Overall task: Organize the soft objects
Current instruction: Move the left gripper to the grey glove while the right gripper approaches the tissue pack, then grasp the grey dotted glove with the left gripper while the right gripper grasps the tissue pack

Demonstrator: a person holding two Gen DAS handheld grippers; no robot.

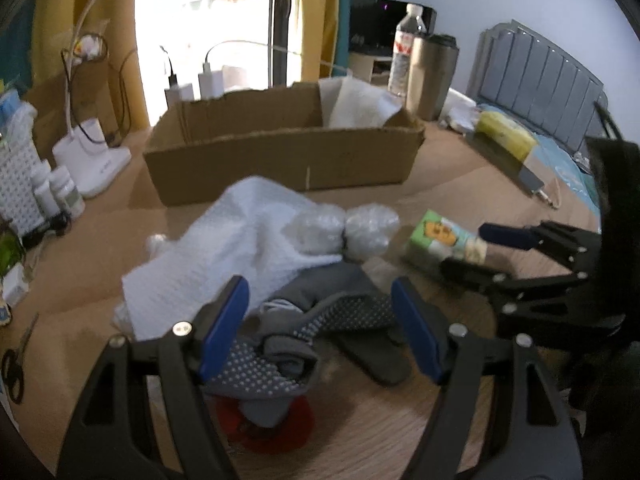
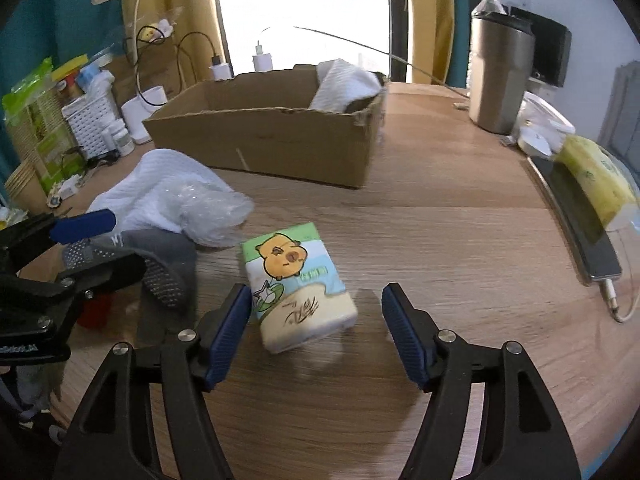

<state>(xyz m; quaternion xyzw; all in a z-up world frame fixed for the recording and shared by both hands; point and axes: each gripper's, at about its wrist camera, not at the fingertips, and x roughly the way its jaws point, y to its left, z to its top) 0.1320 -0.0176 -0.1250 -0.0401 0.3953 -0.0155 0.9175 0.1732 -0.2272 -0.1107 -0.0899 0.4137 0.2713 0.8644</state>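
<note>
My left gripper (image 1: 320, 320) is open over a pile of grey dotted socks (image 1: 280, 344); the socks lie between its jaws, not gripped. A white towel (image 1: 236, 248) and a crumpled clear plastic bag (image 1: 344, 228) lie behind them. My right gripper (image 2: 316, 320) is open around the near end of a tissue pack (image 2: 298, 280) with a cartoon animal print; its left pad touches the pack. The pack also shows in the left wrist view (image 1: 444, 240). A cardboard box (image 2: 280, 140) stands behind, with a white cloth (image 2: 344, 84) in its right end.
A steel tumbler (image 2: 500, 76) and water bottle (image 1: 406, 48) stand at the back right. A phone (image 2: 576, 216) with a yellow pack (image 2: 596, 176) on it lies at right. White basket (image 2: 90, 120), bottles, lamp base and chargers crowd the left. Scissors (image 1: 16, 364) lie far left.
</note>
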